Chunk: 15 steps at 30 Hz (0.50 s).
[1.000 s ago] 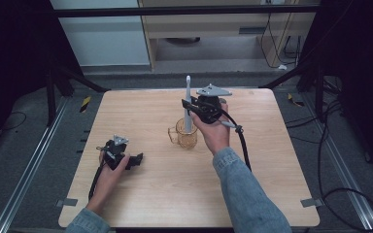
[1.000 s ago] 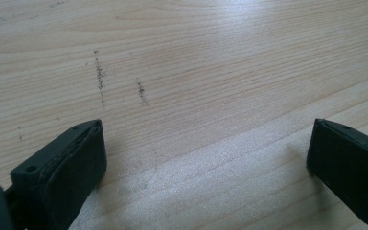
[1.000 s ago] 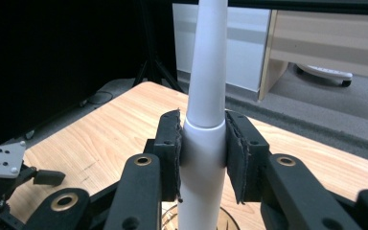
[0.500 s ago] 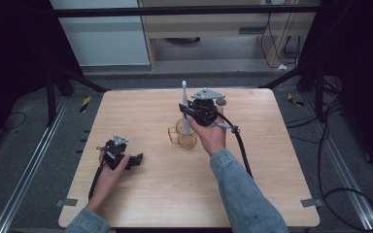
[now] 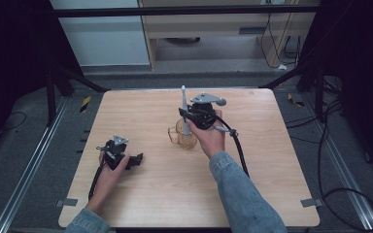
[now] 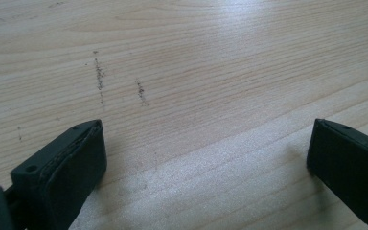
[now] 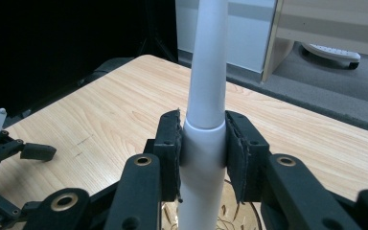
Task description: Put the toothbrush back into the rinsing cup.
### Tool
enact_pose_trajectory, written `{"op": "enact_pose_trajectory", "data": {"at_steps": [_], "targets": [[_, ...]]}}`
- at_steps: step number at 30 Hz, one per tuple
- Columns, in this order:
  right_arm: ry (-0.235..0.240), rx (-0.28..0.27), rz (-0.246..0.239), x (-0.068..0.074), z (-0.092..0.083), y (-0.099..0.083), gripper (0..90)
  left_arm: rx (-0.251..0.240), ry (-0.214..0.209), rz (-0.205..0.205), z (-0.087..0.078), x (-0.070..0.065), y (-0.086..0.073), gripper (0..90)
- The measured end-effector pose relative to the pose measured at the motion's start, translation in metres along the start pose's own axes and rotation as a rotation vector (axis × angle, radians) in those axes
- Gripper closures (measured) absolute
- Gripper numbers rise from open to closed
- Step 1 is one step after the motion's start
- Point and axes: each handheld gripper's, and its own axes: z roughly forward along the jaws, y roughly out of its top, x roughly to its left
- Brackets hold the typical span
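Observation:
A white tapered rod [image 5: 183, 103] stands upright with its lower end inside a clear glass cup [image 5: 184, 138] near the table's middle. My right gripper [image 5: 188, 116] is shut on the rod just above the cup's rim. In the right gripper view its pads [image 7: 171, 143] press both sides of the rod [image 7: 210, 72], and the cup's rim [image 7: 242, 215] shows below. My left gripper [image 5: 137, 159] lies low on the table at the left, held in a hand. Its jaws stand wide open over bare wood, with nothing in the left gripper [image 6: 206, 158].
The wooden table [image 5: 272, 160] has free room right of the cup and along the front. A black cable [image 5: 238, 145] trails from the right gripper toward the front edge. Dark floor, metal rails and cabinets surround the table. The left gripper [image 7: 33, 152] also shows far left.
My right gripper and the rod have shifted slightly left and lower over the cup. The left gripper has stayed where it was.

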Motion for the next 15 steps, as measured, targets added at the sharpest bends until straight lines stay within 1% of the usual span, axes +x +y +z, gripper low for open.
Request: {"op": "enact_pose_trajectory", "data": {"at_steps": [4,8,15], "targets": [[-0.001,0.012,-0.006,-0.0008,0.0026,-0.0028,68.3,0.002,0.001,0.001,-0.0002,0.0000,0.0001,0.0],[0.001,0.017,0.005,-0.0008,0.0050,-0.0043,68.3,0.002,0.001,0.000,-0.0002,0.0000,0.0001,0.0],[-0.003,0.034,0.006,-0.0014,0.0092,-0.0067,68.3,0.002,0.001,0.001,-0.0002,0.0000,0.0001,0.0]]}}
